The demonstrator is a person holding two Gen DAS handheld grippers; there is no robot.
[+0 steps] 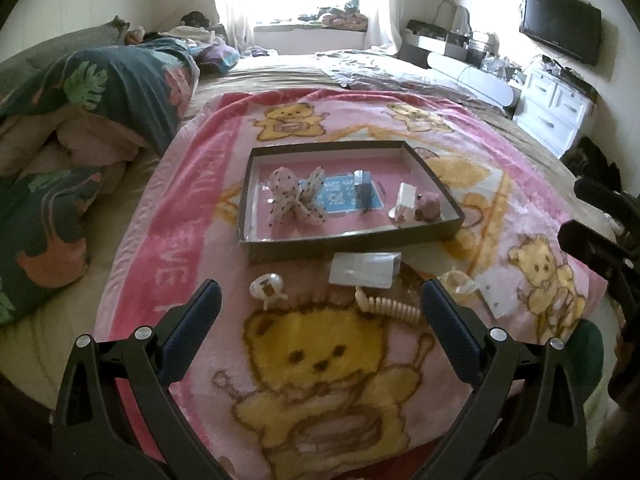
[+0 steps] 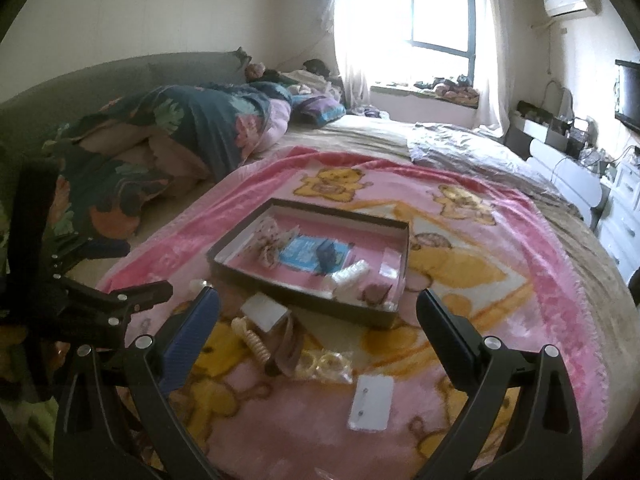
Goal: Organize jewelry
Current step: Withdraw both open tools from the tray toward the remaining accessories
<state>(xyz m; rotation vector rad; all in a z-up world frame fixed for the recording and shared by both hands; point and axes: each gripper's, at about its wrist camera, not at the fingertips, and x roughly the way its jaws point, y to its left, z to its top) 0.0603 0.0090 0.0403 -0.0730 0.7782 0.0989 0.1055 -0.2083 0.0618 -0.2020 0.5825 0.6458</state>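
Both hand-held grippers are held spread wide with nothing between the fingers: the left hand-held gripper (image 1: 320, 304) above the pink bear blanket (image 1: 340, 380), the right hand-held gripper (image 2: 318, 308) to its right. A shallow dark box (image 1: 352, 236) is set on the blanket on the bed; a spotted bow (image 1: 298, 196), a blue card (image 1: 344, 196) and small white pieces are seen inside it. In front of the box, outside it, a cream spiral hair tie (image 1: 390, 306), a white clip (image 1: 267, 290) and a white earring card (image 2: 370, 402) are laid on the blanket.
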